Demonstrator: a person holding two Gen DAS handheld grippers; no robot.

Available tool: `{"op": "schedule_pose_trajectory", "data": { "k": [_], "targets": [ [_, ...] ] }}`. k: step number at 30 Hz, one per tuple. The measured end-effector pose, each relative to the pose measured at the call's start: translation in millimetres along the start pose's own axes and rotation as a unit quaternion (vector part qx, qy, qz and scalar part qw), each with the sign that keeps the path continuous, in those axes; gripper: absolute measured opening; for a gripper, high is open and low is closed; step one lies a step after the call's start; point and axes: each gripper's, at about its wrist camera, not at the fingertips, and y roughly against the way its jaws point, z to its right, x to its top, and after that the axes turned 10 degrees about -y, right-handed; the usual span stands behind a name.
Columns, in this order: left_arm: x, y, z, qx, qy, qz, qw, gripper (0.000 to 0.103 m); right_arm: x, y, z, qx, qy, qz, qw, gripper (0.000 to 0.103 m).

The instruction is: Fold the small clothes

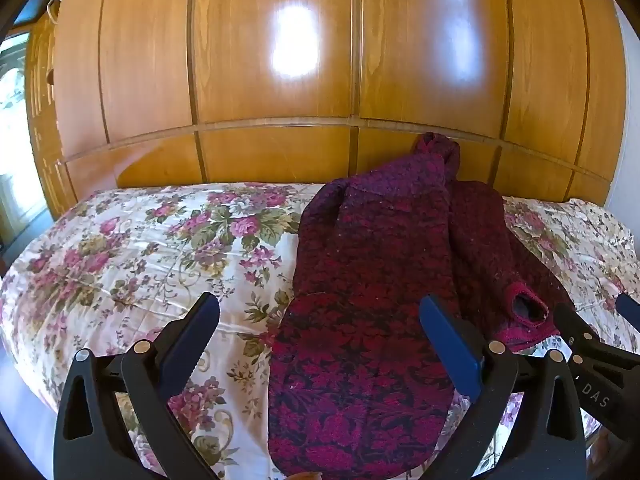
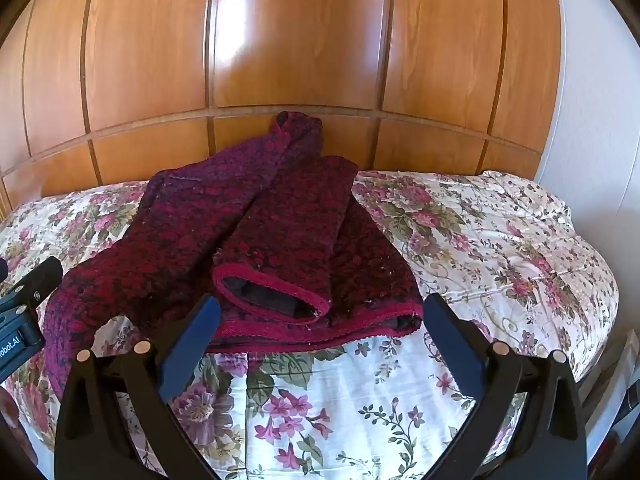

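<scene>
Across the bed (image 1: 120, 264), on its floral quilt, lies a dark red and purple knitted sweater (image 1: 372, 280), stretching from the near edge back to the far edge, where one end bunches up against the wooden wardrobe (image 1: 280, 60). One sleeve (image 2: 288, 240) is folded over the body, its red-trimmed cuff open toward the near edge; the sweater's red hem (image 2: 320, 332) runs just below it, parallel to that edge. Toward the bed's left side another part of the garment hangs over the near edge.

Left hand-held gripper (image 1: 320, 332) hovers above the near edge with its blue-padded jaws spread wide, released, nothing pressed between them; the sweater shows beneath the gap. Right hand-held gripper (image 2: 322, 336) is likewise released and wide, poised over the hem and cuff without visibly touching them. Both tilt downward toward the quilt.
</scene>
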Motion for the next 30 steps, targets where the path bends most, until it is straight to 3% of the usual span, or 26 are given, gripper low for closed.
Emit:
{"op": "schedule_pose_trajectory", "data": {
  "k": [21, 30],
  "targets": [
    [-7, -6, 2, -0.005, -0.003, -0.009, 0.9999, 0.099, -2, -7, 4, 0.005, -0.006, -0.011, 1.000, 0.101],
    [-7, 0, -1, -0.001, -0.001, -0.003, 1.0000, 0.099, 1, 4, 3, 0.014, -0.012, 0.009, 1.000, 0.101]
  ]
}}
